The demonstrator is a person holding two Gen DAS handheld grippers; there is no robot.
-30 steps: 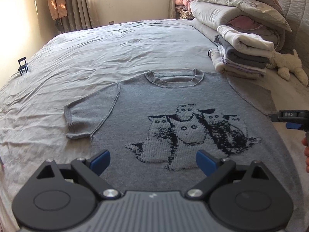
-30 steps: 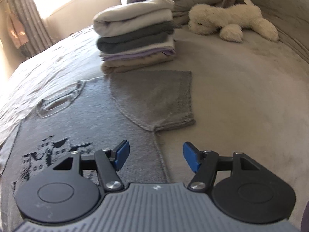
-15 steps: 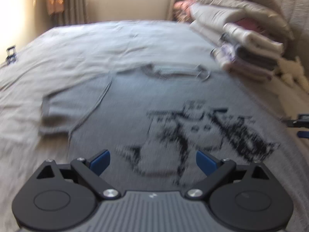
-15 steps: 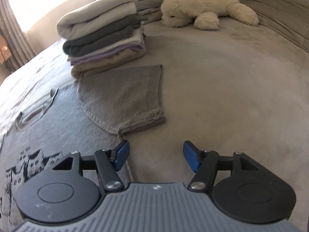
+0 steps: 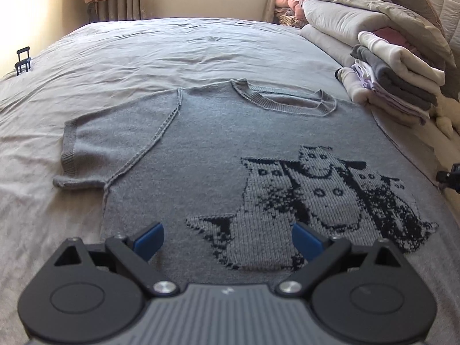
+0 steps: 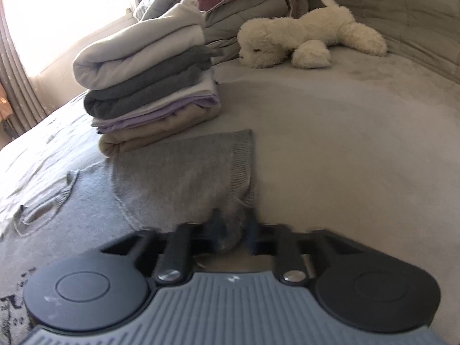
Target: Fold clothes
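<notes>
Two tongs: left tongs (image 5: 227,238) spread above sweater (image 5: 201,149), right tongs (image 6: 231,231) blurrily pinching its sleeve (image 6: 187,172).

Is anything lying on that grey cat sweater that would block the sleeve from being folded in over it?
Nothing visible does. The sweater front lies bare; the folded stack and plush dog sit beyond it. The right gripper already pinches the sleeve.

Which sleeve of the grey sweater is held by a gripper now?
The sleeve beside the stack of folded clothes: the right gripper pinches its lower corner. The other sleeve lies flat, untouched.
</notes>
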